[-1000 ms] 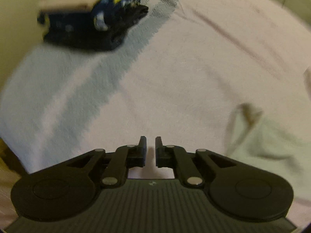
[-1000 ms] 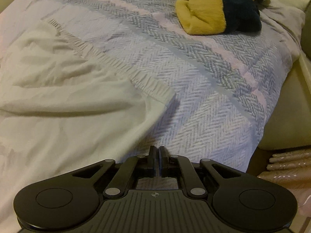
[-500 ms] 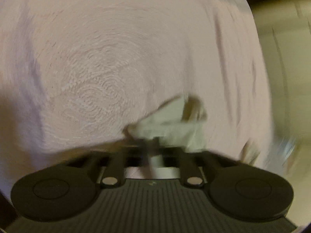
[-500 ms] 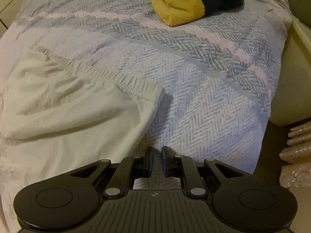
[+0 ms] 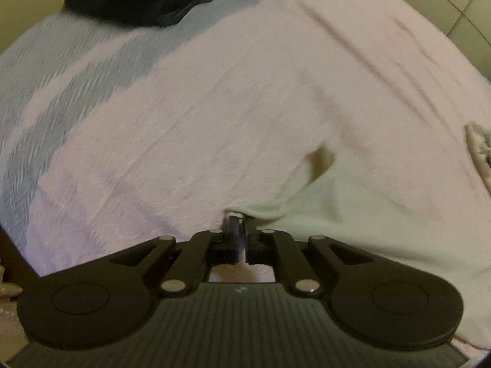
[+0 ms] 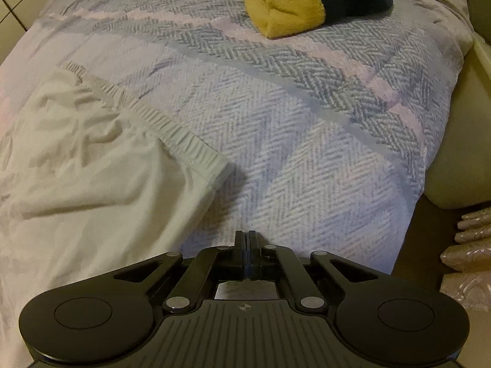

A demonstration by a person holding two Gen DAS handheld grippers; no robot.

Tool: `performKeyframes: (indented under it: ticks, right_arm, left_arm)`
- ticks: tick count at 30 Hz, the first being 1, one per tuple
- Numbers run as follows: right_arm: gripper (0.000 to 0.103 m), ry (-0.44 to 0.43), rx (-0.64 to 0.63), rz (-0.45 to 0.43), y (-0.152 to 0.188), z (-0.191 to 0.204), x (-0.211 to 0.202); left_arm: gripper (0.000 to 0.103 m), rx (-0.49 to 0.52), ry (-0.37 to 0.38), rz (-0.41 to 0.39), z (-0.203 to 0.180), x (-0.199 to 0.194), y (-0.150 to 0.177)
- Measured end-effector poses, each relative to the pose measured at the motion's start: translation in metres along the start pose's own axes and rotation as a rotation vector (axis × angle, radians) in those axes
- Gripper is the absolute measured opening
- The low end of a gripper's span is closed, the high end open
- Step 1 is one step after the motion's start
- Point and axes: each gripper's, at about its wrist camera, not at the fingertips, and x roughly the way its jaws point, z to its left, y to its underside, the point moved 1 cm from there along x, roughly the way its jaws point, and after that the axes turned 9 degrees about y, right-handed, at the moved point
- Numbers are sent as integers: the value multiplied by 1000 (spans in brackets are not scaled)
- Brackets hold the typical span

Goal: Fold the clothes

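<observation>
Your left gripper (image 5: 238, 221) has its fingers clenched on a corner of the pale garment (image 5: 383, 224), which lies spread on the blanket (image 6: 307, 159) (its gathered waistband (image 6: 172, 132) shows in the right view). Your right gripper (image 6: 245, 239) is closed with nothing between its fingers. You seem to be at the start of a fold; next, I think, carry the held corner across and let the right one take another edge.
</observation>
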Motion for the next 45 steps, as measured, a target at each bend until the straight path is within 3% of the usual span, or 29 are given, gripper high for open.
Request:
performKeyframes:
  ticks: [4, 7, 9, 10, 11, 14, 17, 19, 22, 23, 26, 31, 33, 36, 41, 45]
  right_arm:
    - [0, 7, -34, 32, -4, -13, -3]
    - [5, -9, -2, 25, -7, -28, -12]
    - [27, -40, 44, 5, -9, -39, -20]
    - [53, -65, 78, -9, -10, -45, -23]
    - [62, -96, 115, -24, -10, -49, -25]
    - [62, -199, 165, -29, -11, -53, -20]
    - [62, -106, 41, 11, -14, -42, -6]
    - [62, -43, -30, -43, -17, -38, -14]
    - [62, -202, 26, -107, -31, -41, -30]
    - [62, -211, 27, -107, -37, -38, -30]
    - [62, -90, -112, -151, -48, -11, -33]
    - [62, -250, -422, -283, -38, 60, -76]
    - [62, -289, -573, -298, -23, 101, -86]
    - [52, -361, -745, -306, 3, 160, -99]
    - [40, -486, -931, -311, 70, 250, -120]
    - [39, -512, -1031, -299, 128, 305, -120]
  left_arm:
    - [6, -74, -66, -94, 10, -23, -10]
    - [6, -91, -64, -103, 7, -40, -12]
    - [6, -64, -12, -111, -11, -53, -9]
    - [7, -50, 13, -115, -19, -60, -7]
    - [8, -31, 39, -115, -32, -63, -1]
    - [10, 16, 108, -77, -68, -55, 16]
    - [11, 9, 91, -15, -77, -32, 29]
    - [11, -1, 83, -4, -80, -31, 33]
    - [14, 44, 53, -27, -90, -43, 35]
    - [15, 64, 41, -35, -93, -48, 35]
    - [15, 123, 9, -62, -104, -60, 35]
    - [18, 388, -101, -90, -122, -61, 31]
    - [19, 427, -102, -85, -121, -47, 23]
    - [22, 485, -103, -78, -120, -28, 10]
    - [22, 582, -104, -66, -118, 6, -12]
    - [22, 730, -131, -64, -119, 28, -15]
